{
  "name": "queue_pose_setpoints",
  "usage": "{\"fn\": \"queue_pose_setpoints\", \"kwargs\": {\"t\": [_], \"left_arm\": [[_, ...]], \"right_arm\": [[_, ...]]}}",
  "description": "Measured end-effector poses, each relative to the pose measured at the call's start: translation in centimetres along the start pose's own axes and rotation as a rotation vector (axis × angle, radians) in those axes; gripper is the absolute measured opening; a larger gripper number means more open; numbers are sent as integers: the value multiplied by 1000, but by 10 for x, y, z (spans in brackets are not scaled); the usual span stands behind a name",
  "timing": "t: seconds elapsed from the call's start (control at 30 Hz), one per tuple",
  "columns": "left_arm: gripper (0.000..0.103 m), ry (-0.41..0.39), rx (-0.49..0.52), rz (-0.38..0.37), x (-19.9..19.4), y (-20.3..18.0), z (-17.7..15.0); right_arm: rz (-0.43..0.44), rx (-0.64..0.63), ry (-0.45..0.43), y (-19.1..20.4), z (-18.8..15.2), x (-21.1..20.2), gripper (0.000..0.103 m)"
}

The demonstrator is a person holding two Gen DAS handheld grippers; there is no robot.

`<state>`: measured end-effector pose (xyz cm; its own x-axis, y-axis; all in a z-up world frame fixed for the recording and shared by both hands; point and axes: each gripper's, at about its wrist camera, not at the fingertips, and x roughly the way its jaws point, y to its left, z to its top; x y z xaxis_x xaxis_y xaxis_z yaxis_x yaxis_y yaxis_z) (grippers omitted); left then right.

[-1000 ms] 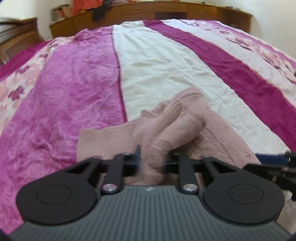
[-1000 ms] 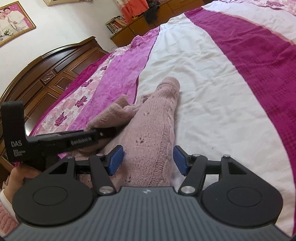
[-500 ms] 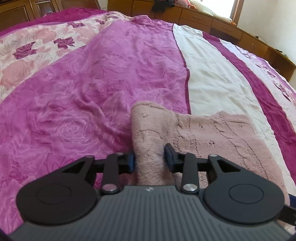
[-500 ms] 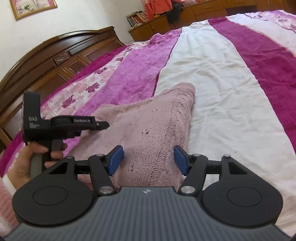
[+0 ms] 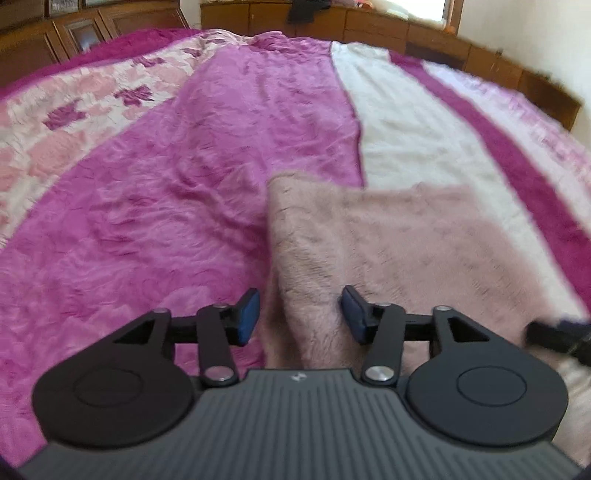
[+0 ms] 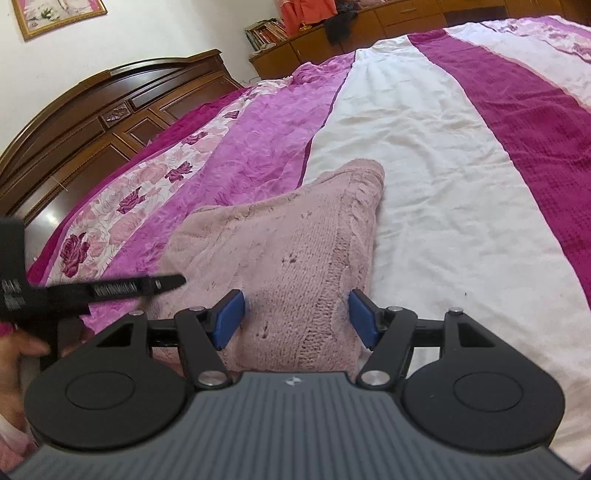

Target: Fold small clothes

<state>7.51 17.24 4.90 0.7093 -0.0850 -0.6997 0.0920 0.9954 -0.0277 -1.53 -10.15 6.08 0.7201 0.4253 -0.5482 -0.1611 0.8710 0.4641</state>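
the dusty-pink knitted garment (image 6: 295,251), soft and loosely cabled, lies folded on the bed, straddling the seam where the magenta stripe meets the white one. from the right gripper (image 6: 295,317) its long axis runs straight ahead and slightly right, ending in a rounded fold at the far end; the near end passes between the blue pads (image 6: 227,317), which stand wide apart and pinch nothing. the left gripper (image 5: 300,317) sits over the garment's left edge, its pads equally spread and empty, one pad over bare magenta cover and the other over knit. so both tools are right at the near edge, left one on the left corner, right one further right; either could close on its part of that edge, and a further fold would probably carry it away toward the far end.

outward lies the striped bedspread (image 6: 461,166) in white, magenta and rose print, wrinkled but bare around the garment. a dark wooden headboard (image 6: 92,118) stands to the left, and a low wooden cabinet (image 6: 369,33) with books runs along the far wall. nothing blocks the way ahead; the left view is blurred.
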Motion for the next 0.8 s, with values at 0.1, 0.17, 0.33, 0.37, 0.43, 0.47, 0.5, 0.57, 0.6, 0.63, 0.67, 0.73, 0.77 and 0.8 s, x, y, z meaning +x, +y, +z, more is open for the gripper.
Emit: {"fn": "queue_pose_setpoints", "kwargs": {"t": [0.1,0.17,0.33,0.37,0.43,0.47,0.5,0.57,0.6,0.63,0.67,0.73,0.77,0.8], "left_arm": [[57,-7,14,44,3,0,-7],[57,-6,-20,29,2,5,-6],[56,36,-213,-104,-2,29,-7],[56,52,-263,-140,-1,35,-10],[57,76,-341,-191,1,40,-16],[57,89,-376,-217,3,43,-18],[57,97,-398,-238,3,45,-20],[57,114,-421,-282,6,45,-21],[58,126,-426,-308,9,44,-22],[65,139,-433,-334,13,43,-22],[67,149,-437,-359,16,41,-23],[67,150,-451,-389,23,39,-26],[67,147,-472,-408,25,40,-27],[67,147,-494,-424,28,41,-28]], "right_arm": [[2,-3,7,0,1,0,70],[3,-5,13,-2,3,-1,70],[54,119,22,-25,13,5,72],[67,151,31,-32,14,9,73],[84,204,48,-42,15,17,77],[96,230,61,-47,15,23,77],[109,250,75,-51,15,29,78],[137,283,103,-56,15,41,78],[149,297,112,-58,15,48,79],[155,301,115,-58,14,53,79],[159,297,117,-57,15,58,79],[165,283,122,-56,16,66,81],[172,277,127,-55,18,70,81],[177,275,132,-55,20,74,81]]}}
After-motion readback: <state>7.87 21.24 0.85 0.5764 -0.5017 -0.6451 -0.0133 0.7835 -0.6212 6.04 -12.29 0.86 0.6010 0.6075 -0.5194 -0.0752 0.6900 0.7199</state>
